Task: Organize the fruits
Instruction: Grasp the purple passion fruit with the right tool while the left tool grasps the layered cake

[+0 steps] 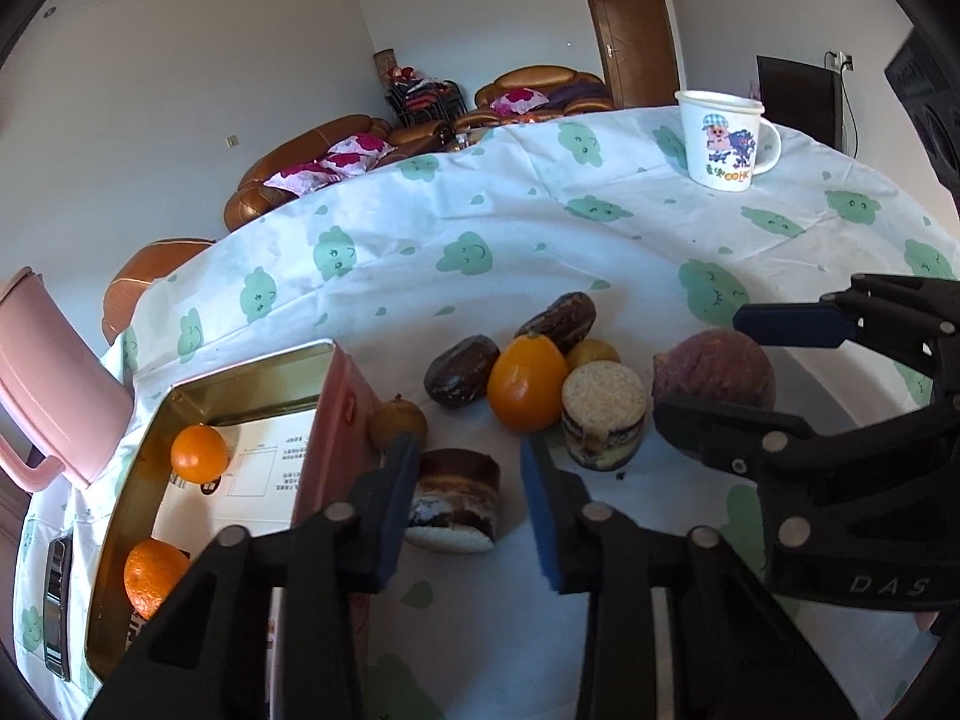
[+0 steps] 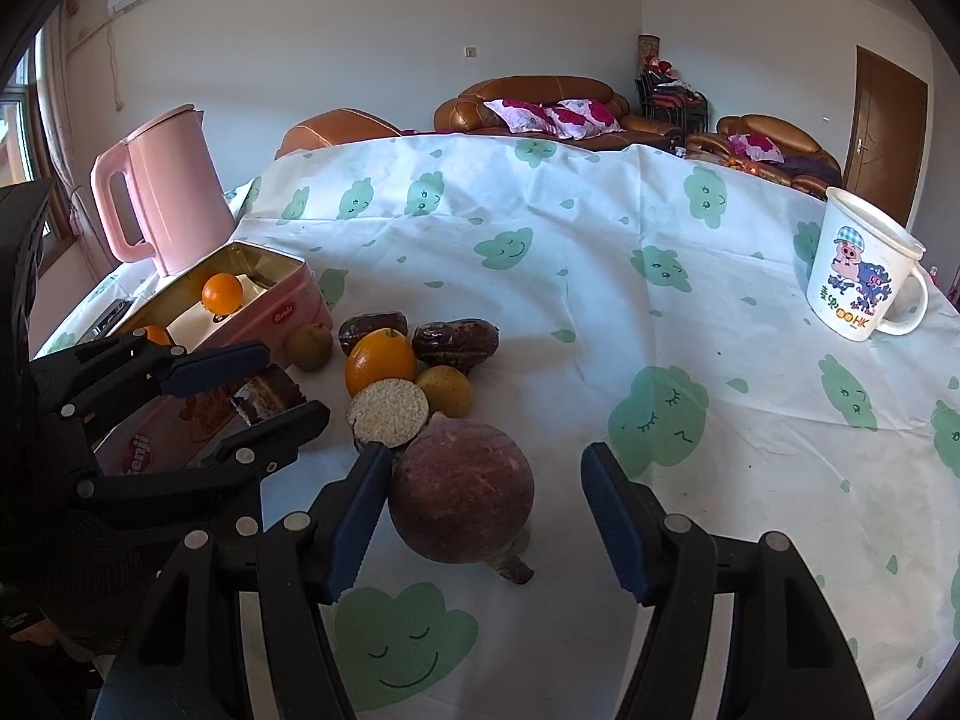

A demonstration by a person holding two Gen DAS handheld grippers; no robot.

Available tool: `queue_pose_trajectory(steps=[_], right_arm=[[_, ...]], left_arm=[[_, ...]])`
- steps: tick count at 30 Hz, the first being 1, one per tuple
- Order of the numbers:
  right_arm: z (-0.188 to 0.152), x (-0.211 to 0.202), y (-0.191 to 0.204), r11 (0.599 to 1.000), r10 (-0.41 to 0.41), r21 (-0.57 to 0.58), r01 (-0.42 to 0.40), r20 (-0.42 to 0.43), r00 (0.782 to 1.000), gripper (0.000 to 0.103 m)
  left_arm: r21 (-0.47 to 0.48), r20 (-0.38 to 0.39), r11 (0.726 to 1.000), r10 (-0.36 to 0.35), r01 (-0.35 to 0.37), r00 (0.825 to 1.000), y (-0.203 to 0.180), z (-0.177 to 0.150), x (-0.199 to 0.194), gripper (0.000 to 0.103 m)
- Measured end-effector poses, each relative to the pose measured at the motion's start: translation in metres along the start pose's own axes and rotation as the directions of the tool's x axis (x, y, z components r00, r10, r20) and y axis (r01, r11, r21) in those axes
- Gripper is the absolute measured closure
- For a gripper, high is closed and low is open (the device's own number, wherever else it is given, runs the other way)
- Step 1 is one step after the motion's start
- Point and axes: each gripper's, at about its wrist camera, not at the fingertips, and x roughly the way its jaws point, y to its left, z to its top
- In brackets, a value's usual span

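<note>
A pink tin (image 1: pixel 336 420) (image 2: pixel 282 306) stands open at the left with two oranges (image 1: pixel 199 453) (image 1: pixel 153 576) inside. On the tablecloth lie an orange (image 1: pixel 527 383) (image 2: pixel 379 360), a purple round fruit (image 1: pixel 714 369) (image 2: pixel 461 489), two small brown fruits (image 1: pixel 397 423) (image 2: pixel 445 390) and several cakes and pastries. My left gripper (image 1: pixel 468 492) (image 2: pixel 264 381) is open, its jaws either side of a layered cake slice (image 1: pixel 456 501) (image 2: pixel 267 399). My right gripper (image 2: pixel 483 516) (image 1: pixel 726 369) is open around the purple fruit.
A pink kettle (image 1: pixel 54 378) (image 2: pixel 159 189) stands behind the tin at the table's left edge. A white cartoon mug (image 1: pixel 723 138) (image 2: pixel 861 270) stands far right. A round crumb-topped cake (image 1: pixel 605 414) (image 2: pixel 389 411) and dark pastries (image 1: pixel 461 369) (image 2: pixel 455 339) crowd the orange.
</note>
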Motion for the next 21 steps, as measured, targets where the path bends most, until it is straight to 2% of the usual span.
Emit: queue_pose_trajectory(steps=[1,2,4,5,7,9,10,11,16,21], right_arm=[[0.0,-0.002,0.0,1.0,0.01,-0.001,-0.01,0.009,1.0,0.05],[0.0,-0.003,-0.001,1.0,0.006,0.004,-0.006,0.017,1.0,0.05],[-0.001,-0.005,-0.005,1.0,-0.001,0.024,0.0,0.029,1.0,0.05],[-0.001,-0.006,-0.006,1.0,-0.002,0.031,0.001,0.032,0.999,0.05],[-0.001,-0.007,-0.006,0.999,-0.008,0.035,0.007,0.037,0.999,0.05],[-0.001,-0.008,-0.007,0.999,-0.013,0.042,0.011,0.041,0.999,0.05],[-0.001,-0.008,-0.007,0.999,-0.011,0.044,0.009,0.04,0.999,0.05],[-0.001,-0.008,-0.007,0.999,-0.009,0.044,0.008,0.04,0.999,0.05],[-0.001,-0.008,-0.007,0.999,-0.008,0.045,0.006,0.04,0.999,0.05],[0.0,-0.009,-0.008,0.999,-0.007,0.051,0.005,0.042,0.999,0.05]], left_arm=[[-0.001,0.013,0.999,-0.038,0.038,0.999,-0.002,0.0,-0.005,0.082],[0.003,0.013,0.998,-0.063,0.063,0.998,-0.005,0.0,-0.008,0.081],[0.023,0.019,0.998,-0.066,0.065,0.998,-0.012,-0.001,-0.011,0.08],[0.025,0.025,0.998,-0.055,0.055,0.998,-0.013,-0.002,-0.011,0.075],[-0.004,0.037,0.998,-0.057,0.057,0.998,-0.008,-0.003,-0.014,0.075],[-0.035,0.08,0.998,-0.055,0.058,0.995,0.0,-0.004,-0.024,0.059],[-0.04,0.097,0.998,-0.036,0.04,0.995,0.004,-0.004,-0.028,0.045],[-0.037,0.103,0.999,-0.021,0.025,0.994,0.006,-0.005,-0.031,0.041],[-0.038,0.041,0.998,-0.054,0.056,0.998,0.014,-0.006,-0.017,0.042],[-0.008,-0.045,0.996,-0.084,0.084,0.995,0.003,-0.006,0.005,0.051]])
